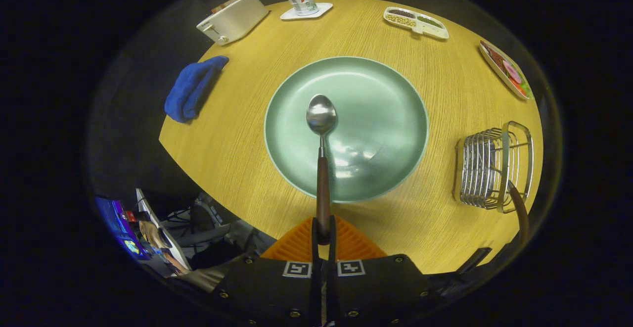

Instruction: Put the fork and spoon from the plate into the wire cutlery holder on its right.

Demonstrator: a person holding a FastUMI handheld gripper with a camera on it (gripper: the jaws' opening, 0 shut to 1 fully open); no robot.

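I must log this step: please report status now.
Fingers shut on spoon handle, spoon held over plate. One brown handle already stands in holder. Nothing in the way toward holder.

At the bottom centre of the frame, the gripper (323,230) has its two fingers (314,238) pressed together, pointing straight ahead, clamping a spoon handle (323,193).

One spoon (321,114), one plate (385,94) (green), one cutlery holder (487,168)
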